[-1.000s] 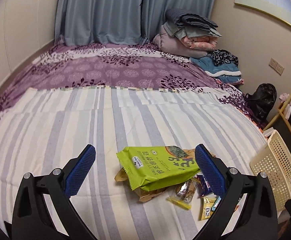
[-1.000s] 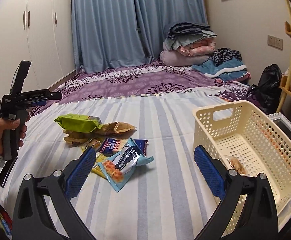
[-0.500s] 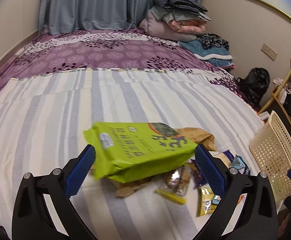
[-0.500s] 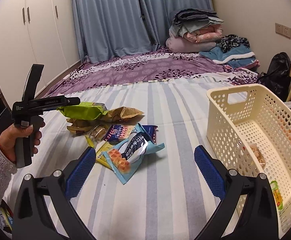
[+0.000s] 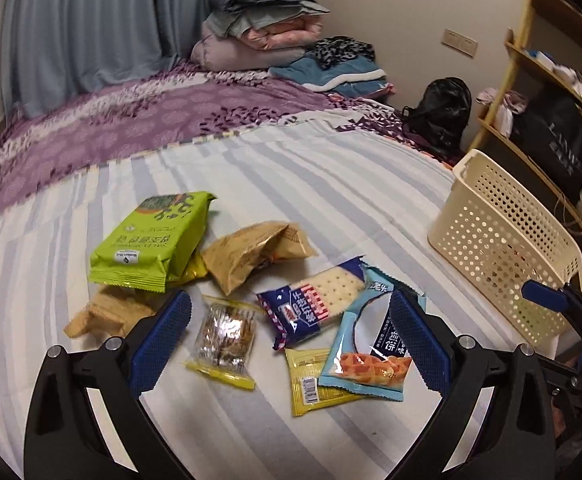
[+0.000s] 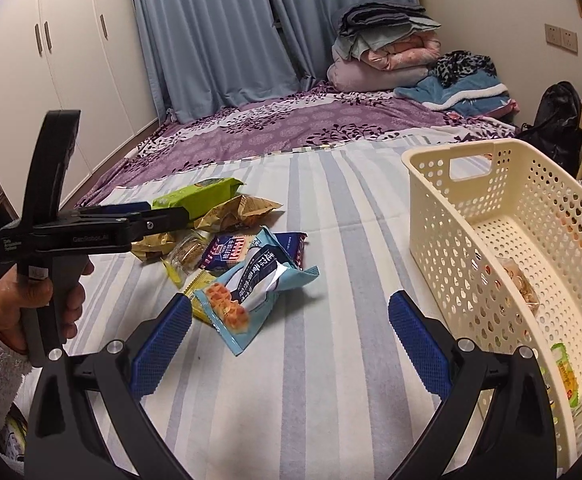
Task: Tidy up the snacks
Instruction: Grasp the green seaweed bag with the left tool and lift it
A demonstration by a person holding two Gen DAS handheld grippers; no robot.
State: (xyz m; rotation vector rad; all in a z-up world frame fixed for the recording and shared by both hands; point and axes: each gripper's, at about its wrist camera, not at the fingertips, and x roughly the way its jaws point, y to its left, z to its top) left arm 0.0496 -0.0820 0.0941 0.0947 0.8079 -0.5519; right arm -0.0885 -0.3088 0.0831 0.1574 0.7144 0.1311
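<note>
Now, the snacks sit heaped on the pale blue-and-white striped bedsheet [image 5: 331,184] — a lime-green foil seaweed bag [image 5: 151,240] at the far left of the pile, a crumpled tan paper-look packet [image 5: 251,256] just beside it, a navy cracker packet with a cracker picture [image 5: 311,304] in the middle, and a light-blue waffle-print pouch [image 5: 371,344] lying across a yellow flat sachet [image 5: 311,384]. Between the prongs of the left gripper [image 5: 287,340] lies a small clear wrapper of brown biscuits with a yellow edge [image 5: 223,336]; that claw is spread wide and grasps nothing, hovering above the pile. The right gripper [image 6: 289,344] is likewise released and empty, poised over bare sheet between the pile and the cream perforated plastic basket [image 6: 431,208], which stands well apart from the heap at the bed's right side and already holds a couple of small packets. The trouble I'd watch for — overlap. The packets rest on one another, so a pinch on one could drag or flip its neighbour, and the blue pouch looks slick and puffy enough to squirt out of a shallow grip. The soft bedding may give under a downward press, letting a thin wrapper slide flat beneath the pads. Both tools converging on the same heap risks a knock, and a careless drop near the basket's rim might tip it toward the bed edge.
</note>
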